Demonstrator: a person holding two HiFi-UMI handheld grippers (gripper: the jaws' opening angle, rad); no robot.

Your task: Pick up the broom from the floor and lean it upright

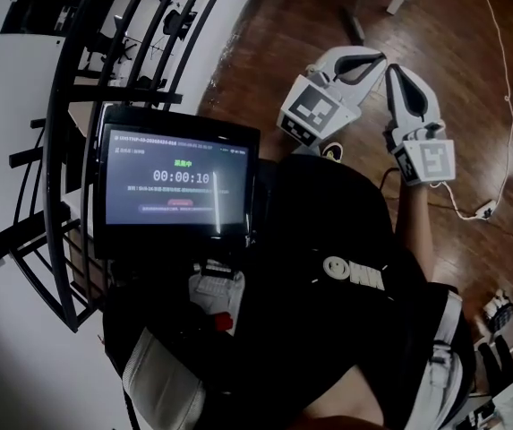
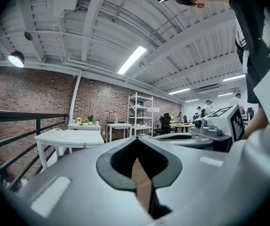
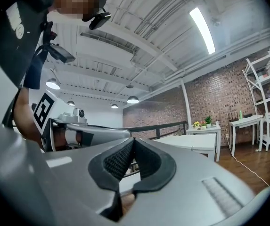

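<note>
well, left gripper (image 1: 380,58) and right gripper (image 1: 395,72) both closed, seemingly empty.

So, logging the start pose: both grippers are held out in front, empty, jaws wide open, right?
No: the jaws are shut, not wide open. The left gripper and right gripper are held out in front, empty; each gripper view shows its jaws together.

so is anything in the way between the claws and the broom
No broom shows clearly in any view, so I cannot tell. The left claw and right claw are shut, empty, above bare wood floor; a white cable lies to their right.
</note>
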